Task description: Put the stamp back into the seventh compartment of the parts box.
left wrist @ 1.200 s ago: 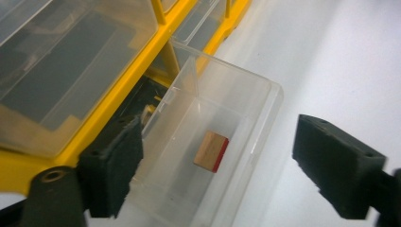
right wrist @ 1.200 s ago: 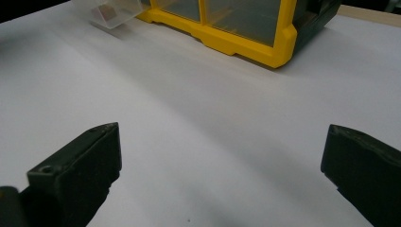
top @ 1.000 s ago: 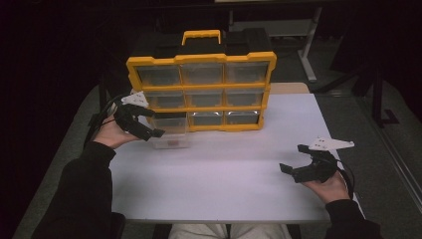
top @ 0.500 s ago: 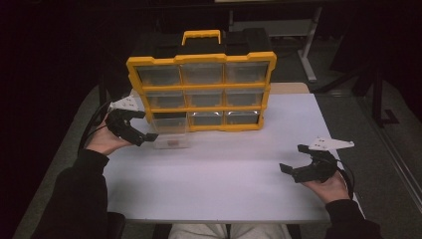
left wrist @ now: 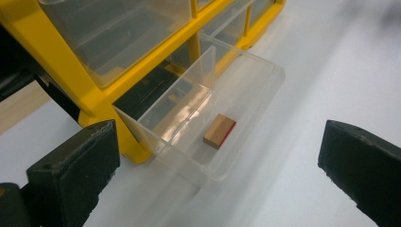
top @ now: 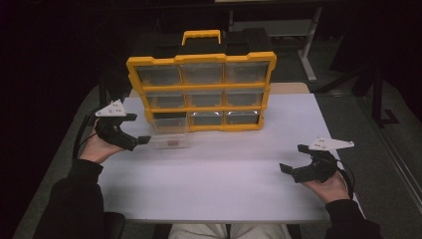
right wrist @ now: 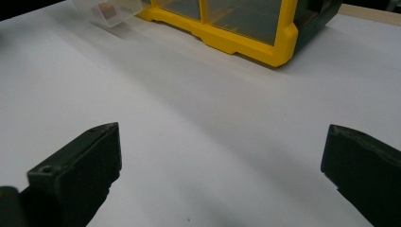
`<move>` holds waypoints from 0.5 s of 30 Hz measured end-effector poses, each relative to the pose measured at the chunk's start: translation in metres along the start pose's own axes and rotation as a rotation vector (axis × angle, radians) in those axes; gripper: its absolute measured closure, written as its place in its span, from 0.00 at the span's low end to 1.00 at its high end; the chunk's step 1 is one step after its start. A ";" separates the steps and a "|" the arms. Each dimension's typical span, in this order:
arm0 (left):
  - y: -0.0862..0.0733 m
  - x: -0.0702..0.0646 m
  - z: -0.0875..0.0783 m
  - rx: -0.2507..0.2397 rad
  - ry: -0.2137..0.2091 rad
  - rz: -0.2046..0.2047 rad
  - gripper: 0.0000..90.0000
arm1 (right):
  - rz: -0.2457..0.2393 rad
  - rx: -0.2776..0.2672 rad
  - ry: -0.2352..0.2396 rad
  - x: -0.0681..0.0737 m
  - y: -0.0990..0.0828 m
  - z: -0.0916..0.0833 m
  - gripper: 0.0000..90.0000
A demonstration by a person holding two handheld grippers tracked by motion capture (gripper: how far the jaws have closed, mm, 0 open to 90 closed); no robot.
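Yellow-framed plastic organiser cabinet with clear drawers (top: 201, 92) stands at the far middle of the white tabletop (top: 219, 184), three rows of three drawers, yellow carry handle (top: 201, 35) on top. Bottom-left slot: its clear plastic drawer (top: 170, 135) is pulled out onto the tabletop in front of the cabinet, rear end at the slot mouth. The other drawers sit flush.

Inside the pulled drawer: one small rectangular wooden block with a red edge (left wrist: 219, 131), lying flat on the drawer floor, near the front half, clear of the walls. In the high view it reads as a small reddish mark (top: 172, 144).

Left claw (top: 143, 140): held in the left hand (top: 98, 148) at the left edge of the tabletop, tips just beside the drawer's left front corner; contact can't be told from above. In the left gripper view, the jaws are spread wide, nothing between them, drawer and block ahead in the gap.

Right claw (top: 293, 160): in the right hand (top: 326, 185) near the right front of the tabletop, well apart from the cabinet, pointing left. In the right gripper view the jaws are spread wide over bare white surface, empty; cabinet's lower right corner (right wrist: 279, 45) and the pulled drawer (right wrist: 111, 12) sit far ahead.

Grey three-cornered plates on top of both grippers, cables trailing back to the wrists.
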State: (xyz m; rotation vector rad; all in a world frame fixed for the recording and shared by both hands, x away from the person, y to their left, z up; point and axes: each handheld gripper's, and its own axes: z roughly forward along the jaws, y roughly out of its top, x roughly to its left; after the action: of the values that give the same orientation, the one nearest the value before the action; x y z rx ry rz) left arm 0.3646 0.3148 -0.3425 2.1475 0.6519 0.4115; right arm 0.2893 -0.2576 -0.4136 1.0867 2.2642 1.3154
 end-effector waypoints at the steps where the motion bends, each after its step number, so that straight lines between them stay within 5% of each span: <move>1: -0.002 -0.001 0.000 -0.007 -0.005 0.000 0.00 | 0.000 0.000 0.000 0.000 0.000 0.000 0.00; 15: -0.028 -0.017 -0.003 -0.074 0.022 -0.014 0.00 | 0.000 0.000 -0.001 0.000 0.000 0.000 0.00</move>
State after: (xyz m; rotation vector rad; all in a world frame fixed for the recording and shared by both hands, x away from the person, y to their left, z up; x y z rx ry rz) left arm 0.3407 0.3218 -0.3641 2.0701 0.6533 0.4453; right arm 0.2891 -0.2576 -0.4136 1.0878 2.2639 1.3145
